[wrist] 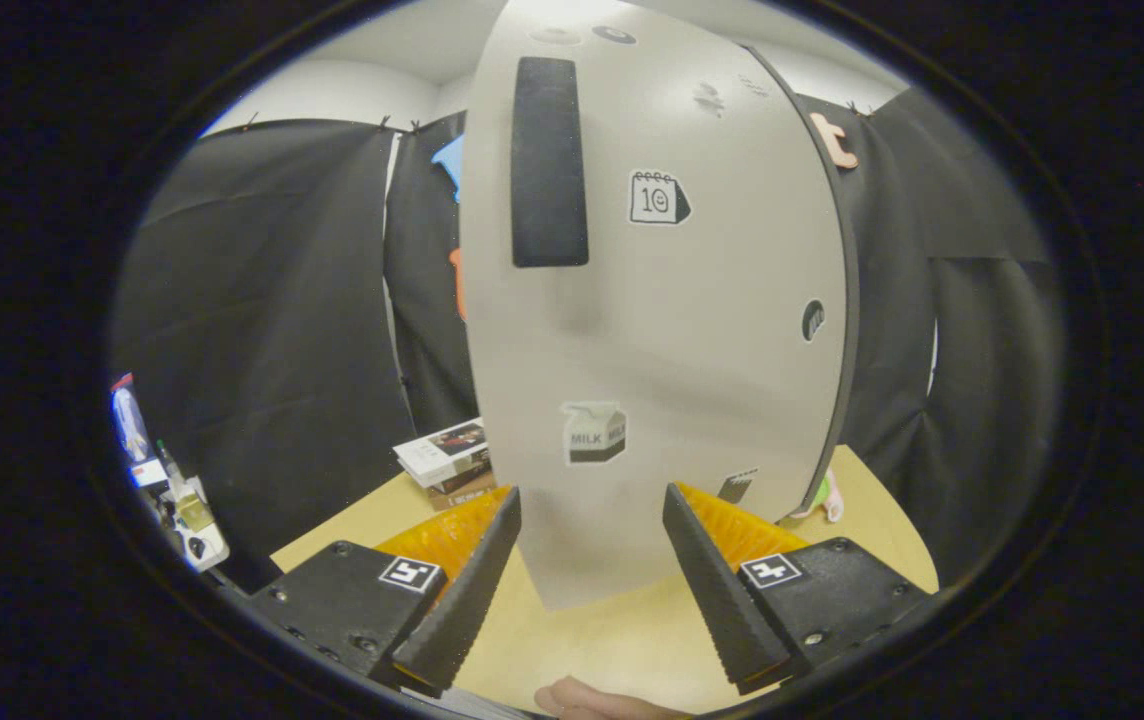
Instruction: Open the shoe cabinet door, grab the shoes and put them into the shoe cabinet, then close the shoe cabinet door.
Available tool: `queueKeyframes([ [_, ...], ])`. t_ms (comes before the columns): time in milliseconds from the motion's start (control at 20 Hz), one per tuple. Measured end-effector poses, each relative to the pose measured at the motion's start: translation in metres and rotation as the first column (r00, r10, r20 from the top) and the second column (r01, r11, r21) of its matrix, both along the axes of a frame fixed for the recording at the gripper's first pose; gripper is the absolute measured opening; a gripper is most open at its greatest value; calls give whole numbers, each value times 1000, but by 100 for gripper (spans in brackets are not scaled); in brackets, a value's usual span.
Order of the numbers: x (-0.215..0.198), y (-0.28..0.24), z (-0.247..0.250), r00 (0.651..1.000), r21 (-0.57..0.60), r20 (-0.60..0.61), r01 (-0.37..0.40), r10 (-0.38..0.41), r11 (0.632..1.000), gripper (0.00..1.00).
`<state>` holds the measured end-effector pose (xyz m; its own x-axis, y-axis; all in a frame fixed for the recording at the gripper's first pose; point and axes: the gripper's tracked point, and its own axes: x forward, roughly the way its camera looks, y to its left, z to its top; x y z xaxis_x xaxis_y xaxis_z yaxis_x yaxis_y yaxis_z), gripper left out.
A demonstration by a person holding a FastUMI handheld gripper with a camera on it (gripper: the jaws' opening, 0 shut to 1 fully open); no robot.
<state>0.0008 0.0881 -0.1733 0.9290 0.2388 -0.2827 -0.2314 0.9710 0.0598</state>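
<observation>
The shoe cabinet's pale grey door (pixel 692 300) stands upright just ahead of me on the wooden table (pixel 612 630). A long black handle (pixel 549 160) runs down its upper left part, and small stickers dot its face. I cannot tell whether the door is fully shut against the cabinet. My gripper (pixel 592 495) is open, its fingers spread either side of the door's lower edge without touching it. Nothing is held. A small pink and green object (pixel 829 497), perhaps a shoe, pokes out from behind the cabinet's right side.
A stack of books (pixel 447 455) lies on the table to the left of the cabinet. Further left, off the table's edge, sits a clutter of small items (pixel 177 500). Black cloth walls close in behind. A fingertip (pixel 592 700) shows below the fingers.
</observation>
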Motion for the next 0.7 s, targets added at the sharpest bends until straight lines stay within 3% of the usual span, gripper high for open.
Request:
queueKeyframes([
  [250, -18, -3, 4, 1000, -16, 26, 17, -17, 1000, 95],
  [400, -42, -23, 15, 996, -27, 18, 85, -84, 996, 96],
  [700, -99, -29, 68, 985, -35, 159, 73, -67, 997, 97],
])
